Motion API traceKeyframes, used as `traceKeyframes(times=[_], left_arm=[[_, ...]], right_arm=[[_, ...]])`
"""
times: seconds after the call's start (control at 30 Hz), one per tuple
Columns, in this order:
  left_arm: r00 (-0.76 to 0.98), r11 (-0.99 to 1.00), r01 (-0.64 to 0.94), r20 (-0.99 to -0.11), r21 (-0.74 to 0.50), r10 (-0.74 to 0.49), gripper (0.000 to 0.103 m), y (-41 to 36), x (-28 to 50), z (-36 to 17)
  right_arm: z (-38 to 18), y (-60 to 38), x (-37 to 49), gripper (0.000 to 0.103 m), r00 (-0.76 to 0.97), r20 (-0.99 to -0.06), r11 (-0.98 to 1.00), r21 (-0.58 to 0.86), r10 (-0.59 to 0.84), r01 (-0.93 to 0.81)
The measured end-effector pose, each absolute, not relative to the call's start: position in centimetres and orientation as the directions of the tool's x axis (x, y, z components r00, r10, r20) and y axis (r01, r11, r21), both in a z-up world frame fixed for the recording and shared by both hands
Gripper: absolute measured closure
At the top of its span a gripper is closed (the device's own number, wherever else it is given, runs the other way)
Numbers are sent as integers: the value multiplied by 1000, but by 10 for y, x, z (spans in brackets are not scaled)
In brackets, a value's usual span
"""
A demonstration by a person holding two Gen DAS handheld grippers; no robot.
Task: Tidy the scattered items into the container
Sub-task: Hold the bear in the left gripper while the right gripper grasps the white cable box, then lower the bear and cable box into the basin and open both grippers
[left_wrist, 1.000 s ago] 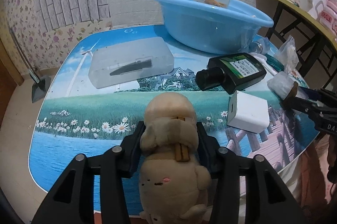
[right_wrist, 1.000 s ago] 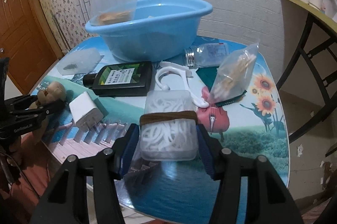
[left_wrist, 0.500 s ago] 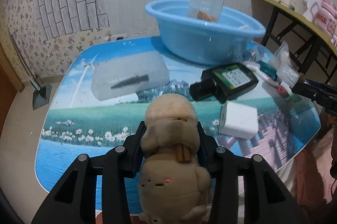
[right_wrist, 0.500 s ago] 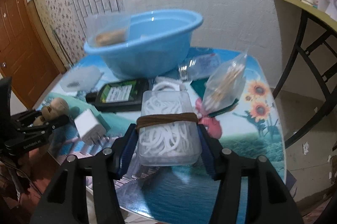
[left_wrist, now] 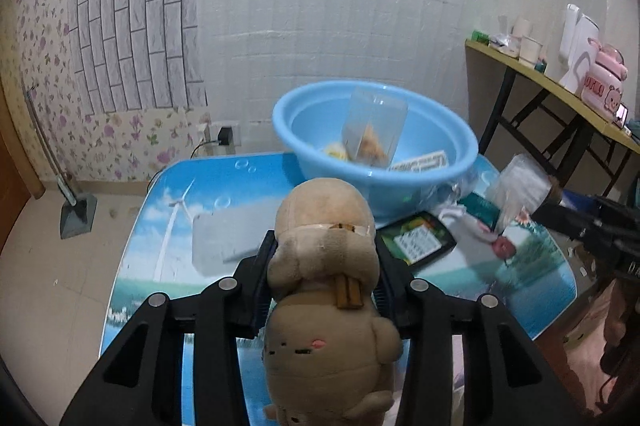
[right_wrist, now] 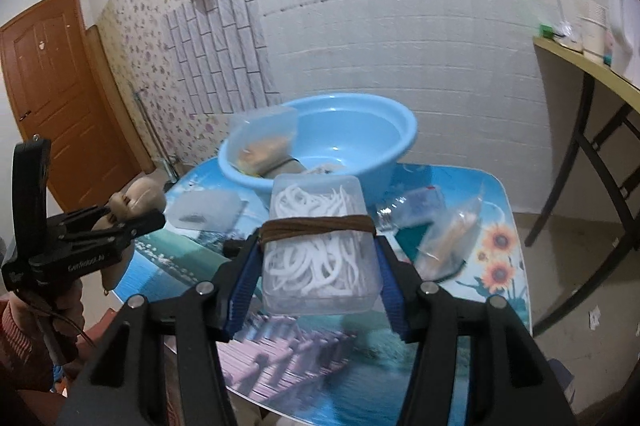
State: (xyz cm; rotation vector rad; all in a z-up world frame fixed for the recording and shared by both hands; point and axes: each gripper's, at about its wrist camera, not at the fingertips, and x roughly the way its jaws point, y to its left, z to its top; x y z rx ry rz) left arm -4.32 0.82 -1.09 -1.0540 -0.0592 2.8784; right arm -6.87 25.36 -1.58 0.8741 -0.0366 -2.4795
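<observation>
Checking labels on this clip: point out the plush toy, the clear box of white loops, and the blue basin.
plush toy (left_wrist: 324, 258), left wrist view, its middle.
clear box of white loops (right_wrist: 320, 246), right wrist view, top face.
blue basin (left_wrist: 420, 178), left wrist view, near rim.

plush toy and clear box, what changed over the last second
Both grippers rose off the table: the left gripper lifted the plush toy, the right gripper lifted the clear box. Both grips stayed shut. The basin and bottle kept their places.
</observation>
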Motion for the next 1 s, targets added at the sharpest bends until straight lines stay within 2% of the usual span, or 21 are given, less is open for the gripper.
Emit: traceKeyframes(times=[0.5, 1.0], left_arm=[[-780, -994, -90, -617, -58, 107, 62, 23, -71, 6], [-778, -991, -135, -618, -16, 116, 61, 46, -142, 10]], right_arm=[[7, 242, -89, 49, -684, -513, -847, 205, -519, 490], [-2, 236, -149, 49, -674, -539, -856, 213, -505, 471]])
